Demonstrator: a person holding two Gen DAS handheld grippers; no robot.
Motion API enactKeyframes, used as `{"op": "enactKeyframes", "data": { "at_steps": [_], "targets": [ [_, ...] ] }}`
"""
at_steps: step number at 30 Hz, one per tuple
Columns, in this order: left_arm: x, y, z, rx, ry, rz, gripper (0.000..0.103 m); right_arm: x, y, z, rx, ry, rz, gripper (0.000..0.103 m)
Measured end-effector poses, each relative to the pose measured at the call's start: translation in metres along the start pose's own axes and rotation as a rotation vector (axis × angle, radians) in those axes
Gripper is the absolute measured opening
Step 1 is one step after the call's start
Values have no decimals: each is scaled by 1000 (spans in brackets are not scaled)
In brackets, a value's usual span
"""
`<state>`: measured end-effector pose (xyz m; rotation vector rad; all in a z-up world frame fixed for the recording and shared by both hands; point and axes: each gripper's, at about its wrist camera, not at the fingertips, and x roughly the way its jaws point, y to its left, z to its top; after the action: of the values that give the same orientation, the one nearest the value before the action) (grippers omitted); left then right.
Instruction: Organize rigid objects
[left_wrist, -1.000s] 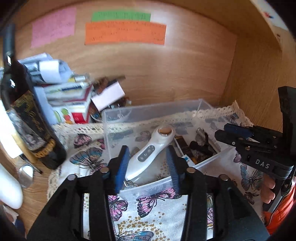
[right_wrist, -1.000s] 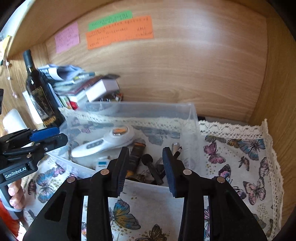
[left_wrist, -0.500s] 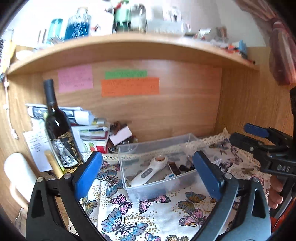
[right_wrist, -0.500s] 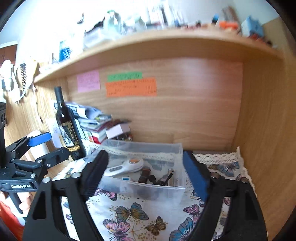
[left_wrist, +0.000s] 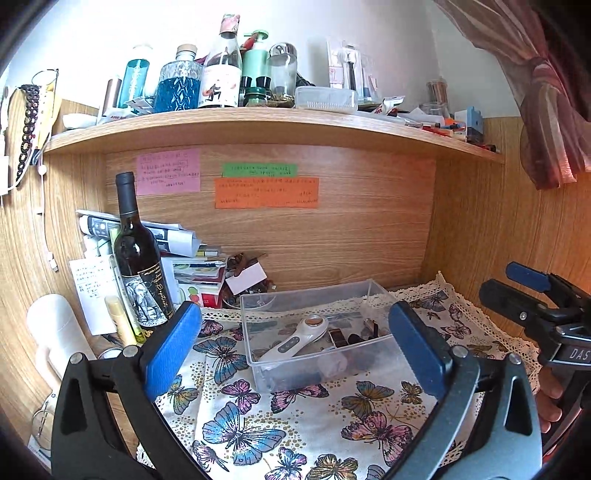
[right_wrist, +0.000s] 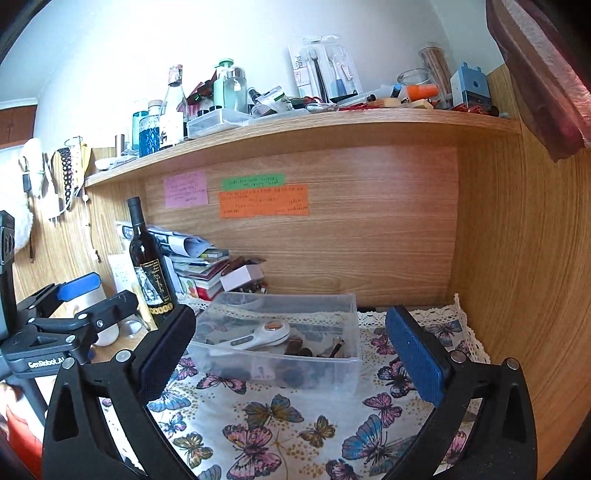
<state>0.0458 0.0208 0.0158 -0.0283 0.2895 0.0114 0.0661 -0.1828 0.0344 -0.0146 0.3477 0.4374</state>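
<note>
Both my grippers hang back from the clear bin, jaws opening and empty.

From the left wrist I see my left gripper (left_wrist: 295, 343) spread wide with nothing between its blue pads, the clear bin (left_wrist: 317, 332) beyond it on the butterfly cloth (left_wrist: 295, 424); a white handheld device (left_wrist: 299, 336) lies inside beside small dark items, and a wine bottle (left_wrist: 138, 258) stands upright to the bin's left. From the right wrist, my right gripper (right_wrist: 291, 350) is equally wide and empty, the bin (right_wrist: 280, 343) just ahead, well apart from the pads.
</note>
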Motion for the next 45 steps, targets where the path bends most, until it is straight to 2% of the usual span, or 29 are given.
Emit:
{"op": "enactKeyframes", "data": {
  "at_steps": [45],
  "targets": [
    [-2, 0, -1, 17, -3, -28, 103, -2, 7, -1, 1, -1, 1, 103]
  ]
}}
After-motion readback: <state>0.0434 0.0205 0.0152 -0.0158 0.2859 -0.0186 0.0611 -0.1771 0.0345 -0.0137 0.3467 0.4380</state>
